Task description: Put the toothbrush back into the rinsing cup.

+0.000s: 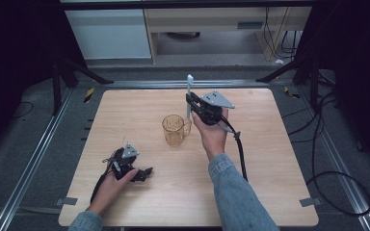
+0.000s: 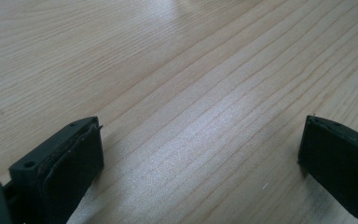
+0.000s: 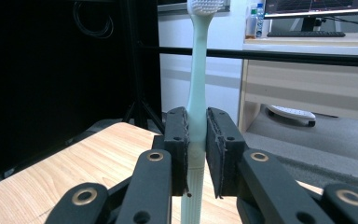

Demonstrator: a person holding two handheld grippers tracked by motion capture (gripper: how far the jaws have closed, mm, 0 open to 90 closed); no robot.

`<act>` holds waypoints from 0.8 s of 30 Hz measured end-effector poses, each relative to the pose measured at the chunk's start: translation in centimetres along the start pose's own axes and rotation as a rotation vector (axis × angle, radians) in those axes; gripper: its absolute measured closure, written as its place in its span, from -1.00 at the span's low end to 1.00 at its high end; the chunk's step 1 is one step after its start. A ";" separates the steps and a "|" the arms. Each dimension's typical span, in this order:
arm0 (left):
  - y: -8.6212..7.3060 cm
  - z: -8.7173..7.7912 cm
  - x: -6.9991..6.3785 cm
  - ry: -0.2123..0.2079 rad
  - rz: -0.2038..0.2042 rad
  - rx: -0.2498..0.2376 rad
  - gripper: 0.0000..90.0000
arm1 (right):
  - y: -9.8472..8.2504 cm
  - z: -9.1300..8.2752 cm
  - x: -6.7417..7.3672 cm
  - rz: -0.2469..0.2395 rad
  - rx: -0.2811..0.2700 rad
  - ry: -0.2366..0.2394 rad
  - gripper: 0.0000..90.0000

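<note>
So the toothbrush (image 3: 196, 93) is clamped upright in the right gripper (image 1: 191, 107), held just behind the amber cup (image 1: 174, 129). Dropping it in is probably what's left. The left gripper (image 1: 142, 174) is rested wide open, empty, on the table (image 1: 270, 159).

Toothbrush (image 3: 196, 84) head cut off by the top edge in the right gripper view, handle end by the bottom edge. Lower handle hidden behind the right gripper (image 1: 191, 102) in the high view.

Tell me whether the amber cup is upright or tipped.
Upright: the transparent amber plastic cup stands on its base, open mouth up, on the wooden table.
</note>
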State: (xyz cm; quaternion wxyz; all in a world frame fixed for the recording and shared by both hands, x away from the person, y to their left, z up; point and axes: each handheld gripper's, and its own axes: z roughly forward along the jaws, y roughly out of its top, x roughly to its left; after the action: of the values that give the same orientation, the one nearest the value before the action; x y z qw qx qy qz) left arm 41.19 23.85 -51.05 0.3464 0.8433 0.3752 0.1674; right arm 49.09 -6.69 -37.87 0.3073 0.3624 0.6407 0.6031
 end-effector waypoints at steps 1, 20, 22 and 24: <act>0.0 0.0 0.0 0.000 -0.001 0.000 -1.00 | -0.1 0.0 -0.1 -0.008 0.002 -0.002 0.76; 0.0 0.0 0.0 0.000 -0.003 -0.002 -1.00 | -2.2 1.0 0.3 -0.003 0.001 0.006 0.76; 0.0 0.0 0.0 0.000 -0.002 -0.001 -1.00 | -2.4 1.1 0.3 0.003 0.003 0.003 0.76; 0.0 0.0 0.0 0.000 -0.002 -0.001 -1.00 | -2.4 1.1 0.2 0.001 0.003 0.001 0.76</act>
State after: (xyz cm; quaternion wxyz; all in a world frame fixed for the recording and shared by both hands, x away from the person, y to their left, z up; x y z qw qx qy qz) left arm 41.19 23.83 -51.06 0.3470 0.8428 0.3758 0.1673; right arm 49.62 -5.96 -40.34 0.3060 0.3628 0.6416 0.6026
